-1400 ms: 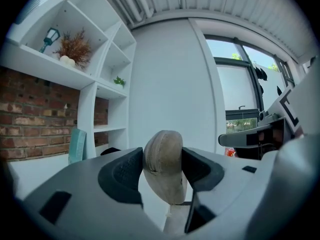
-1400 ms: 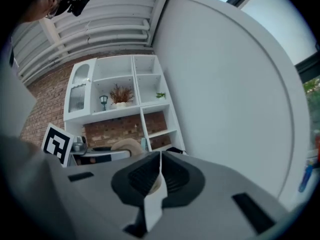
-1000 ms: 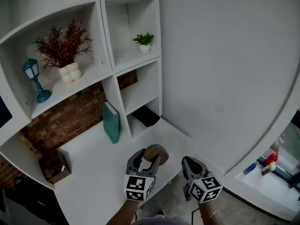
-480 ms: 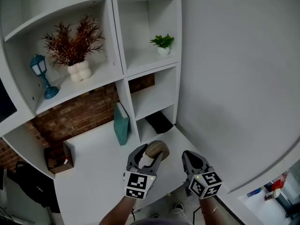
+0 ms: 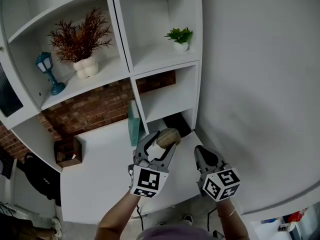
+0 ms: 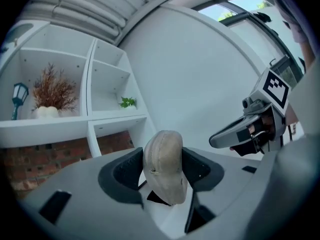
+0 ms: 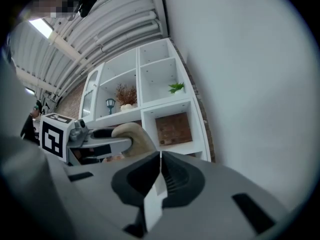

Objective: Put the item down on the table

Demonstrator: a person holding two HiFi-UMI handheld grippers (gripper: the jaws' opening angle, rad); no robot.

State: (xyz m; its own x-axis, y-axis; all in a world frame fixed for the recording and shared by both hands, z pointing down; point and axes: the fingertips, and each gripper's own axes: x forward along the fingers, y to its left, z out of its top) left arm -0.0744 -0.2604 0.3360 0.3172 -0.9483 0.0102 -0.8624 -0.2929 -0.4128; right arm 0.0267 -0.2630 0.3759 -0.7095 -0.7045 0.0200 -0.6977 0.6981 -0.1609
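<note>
A rounded tan pouch with a zip (image 6: 164,165) sits clamped between both pads of my left gripper (image 5: 159,145), which is shut on it and holds it in the air above the white table (image 5: 105,169). The pouch (image 5: 167,136) shows at the jaw tips in the head view and as a tan lump (image 7: 134,137) in the right gripper view. My right gripper (image 5: 204,156) hangs just to the right of it, level, its jaws closed together with nothing between them (image 7: 159,160).
White shelving (image 5: 150,59) stands behind the table with a red plant in a white vase (image 5: 82,66), a blue lantern (image 5: 47,71) and a small green plant (image 5: 180,38). A teal book (image 5: 133,123) leans upright at the table's back, and a brown box (image 5: 67,151) sits at its left.
Both grippers have risen and moved toward the shelves, the pouch still in the left one. The left gripper has rolled a little. The view has swung left.
</note>
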